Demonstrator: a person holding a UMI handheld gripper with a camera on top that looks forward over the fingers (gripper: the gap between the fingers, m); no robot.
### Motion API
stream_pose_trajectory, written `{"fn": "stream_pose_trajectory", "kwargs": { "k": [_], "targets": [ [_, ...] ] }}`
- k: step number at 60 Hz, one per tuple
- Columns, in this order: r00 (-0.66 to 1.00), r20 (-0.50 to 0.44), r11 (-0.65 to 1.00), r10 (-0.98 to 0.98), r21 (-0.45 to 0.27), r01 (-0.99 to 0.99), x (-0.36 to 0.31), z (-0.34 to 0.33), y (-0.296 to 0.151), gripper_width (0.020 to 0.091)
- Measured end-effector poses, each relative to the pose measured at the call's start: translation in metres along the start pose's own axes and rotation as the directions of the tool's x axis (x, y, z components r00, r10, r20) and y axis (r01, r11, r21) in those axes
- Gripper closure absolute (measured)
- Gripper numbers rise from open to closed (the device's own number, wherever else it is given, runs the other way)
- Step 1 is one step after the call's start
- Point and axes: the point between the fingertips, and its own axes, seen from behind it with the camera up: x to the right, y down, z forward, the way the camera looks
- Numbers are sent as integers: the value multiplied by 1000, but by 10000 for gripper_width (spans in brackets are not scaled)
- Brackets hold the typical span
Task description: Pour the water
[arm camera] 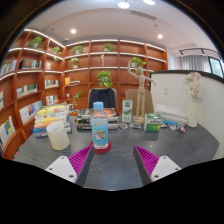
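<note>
A clear water bottle (99, 128) with a blue cap and a red-and-blue label stands upright on the grey table (115, 165), just ahead of my fingers and nearer the left one. A translucent white cup (58, 136) stands on the table to the left of the bottle. My gripper (111, 160) is open, with its magenta pads (78, 161) spread wide and only bare table between them. Nothing is held.
Books, boxes and small items crowd the far side of the table (150, 125). Behind stand wooden shelves with plants (104, 78) and books. A white board or chair back (178, 97) stands at the right.
</note>
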Motion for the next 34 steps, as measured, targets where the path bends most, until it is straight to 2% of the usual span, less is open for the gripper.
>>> {"fn": "stream_pose_trajectory", "kwargs": {
  "k": [14,34],
  "targets": [
    [1000,11,999,-20,40,19,0,-57,-11,299],
    [999,31,998,11,69,-14,-4,-80,-15,293]
  ]
}}
